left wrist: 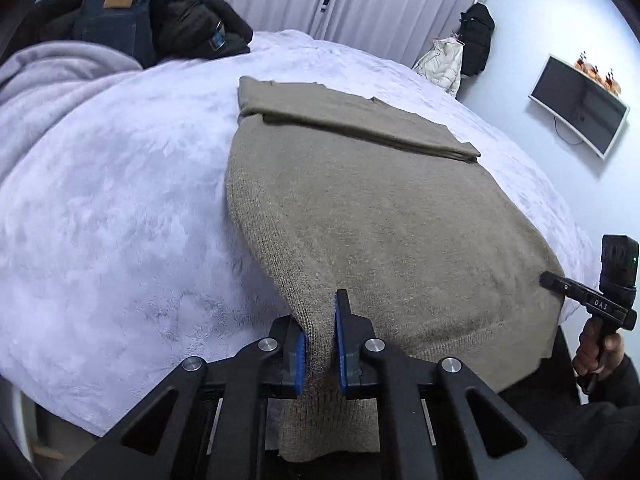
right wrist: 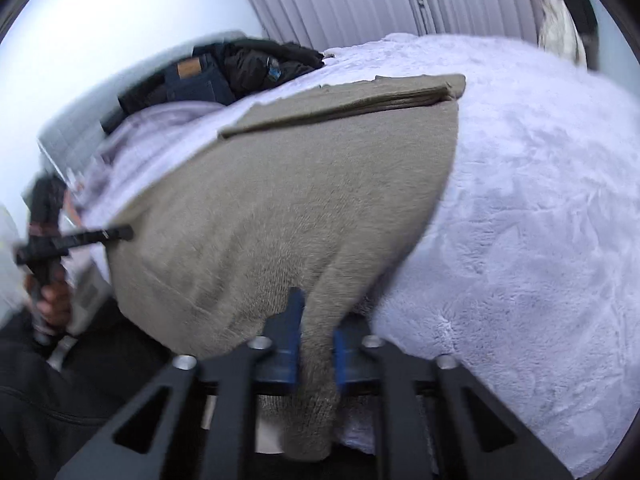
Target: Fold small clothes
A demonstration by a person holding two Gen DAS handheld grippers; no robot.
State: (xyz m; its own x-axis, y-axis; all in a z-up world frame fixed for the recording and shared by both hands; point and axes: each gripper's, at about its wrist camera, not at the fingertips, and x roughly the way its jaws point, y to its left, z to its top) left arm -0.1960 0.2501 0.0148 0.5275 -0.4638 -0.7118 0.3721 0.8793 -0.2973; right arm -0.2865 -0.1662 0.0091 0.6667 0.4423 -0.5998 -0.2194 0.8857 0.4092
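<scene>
Grippers [left wrist: 320, 344] [right wrist: 316, 344] both pinch sweater [left wrist: 360, 208] hem; only left view shows monitor [left wrist: 580, 106]

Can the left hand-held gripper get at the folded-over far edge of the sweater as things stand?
Probably not yet: the left hand-held gripper is shut on the near hem of the sweater, so it would have to let go or carry the hem along. Nothing lies on the knit between it and the folded band.

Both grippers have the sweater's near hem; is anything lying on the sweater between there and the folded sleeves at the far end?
Nothing visible. The left gripper and right gripper each clamp the sweater; its surface up to the folded sleeves is bare.
</scene>
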